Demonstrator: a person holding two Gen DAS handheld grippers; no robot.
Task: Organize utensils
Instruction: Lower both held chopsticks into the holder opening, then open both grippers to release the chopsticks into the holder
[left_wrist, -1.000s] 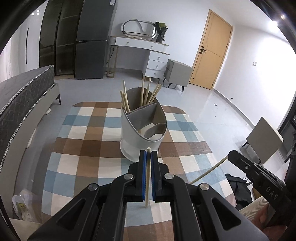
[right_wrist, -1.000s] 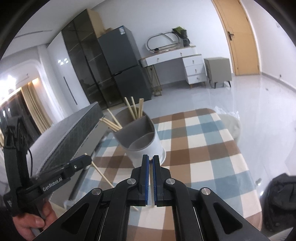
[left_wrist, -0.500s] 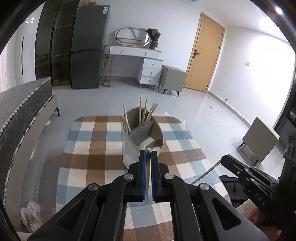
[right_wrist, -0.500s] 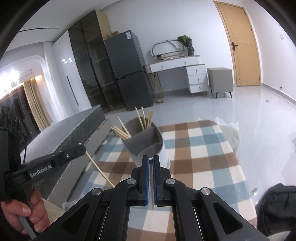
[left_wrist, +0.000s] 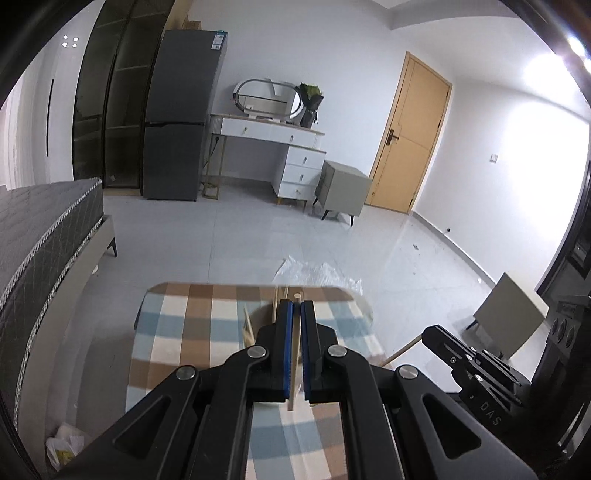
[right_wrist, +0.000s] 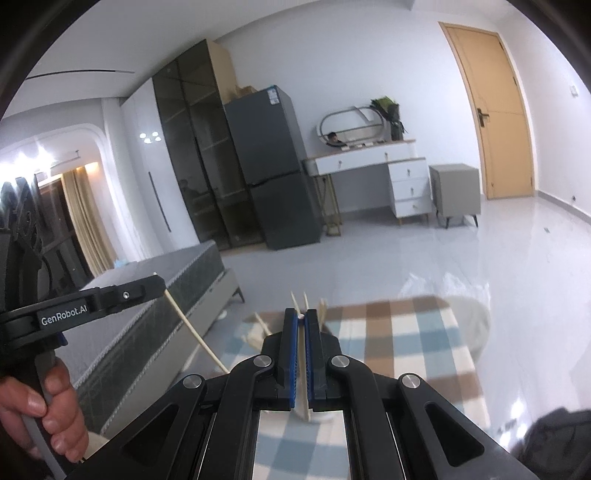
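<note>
My left gripper (left_wrist: 294, 306) is shut on a pale wooden chopstick (left_wrist: 293, 369) that stands upright between its blue pads. My right gripper (right_wrist: 302, 315) is shut on another chopstick (right_wrist: 303, 387). The utensil holder is almost wholly hidden behind both grippers; only the tips of the chopsticks in it (left_wrist: 246, 326) (right_wrist: 295, 301) show above the fingers. In the right wrist view the left gripper (right_wrist: 110, 295) is at the left, with its chopstick (right_wrist: 192, 332) slanting down. In the left wrist view the right gripper (left_wrist: 465, 362) is at the right.
A checked tablecloth (left_wrist: 177, 325) (right_wrist: 406, 332) covers the table below both grippers. A dark bed (left_wrist: 40, 236) is at the left. A fridge (left_wrist: 181, 114), a white dresser (left_wrist: 273, 155), a grey nightstand (left_wrist: 343, 190) and a door (left_wrist: 410, 140) stand at the back. A clear plastic bag (left_wrist: 317, 271) lies beyond the table.
Both grippers have risen and tilted up with their chopsticks. The holder has dropped from full view to behind the fingers, and more of the room shows.
</note>
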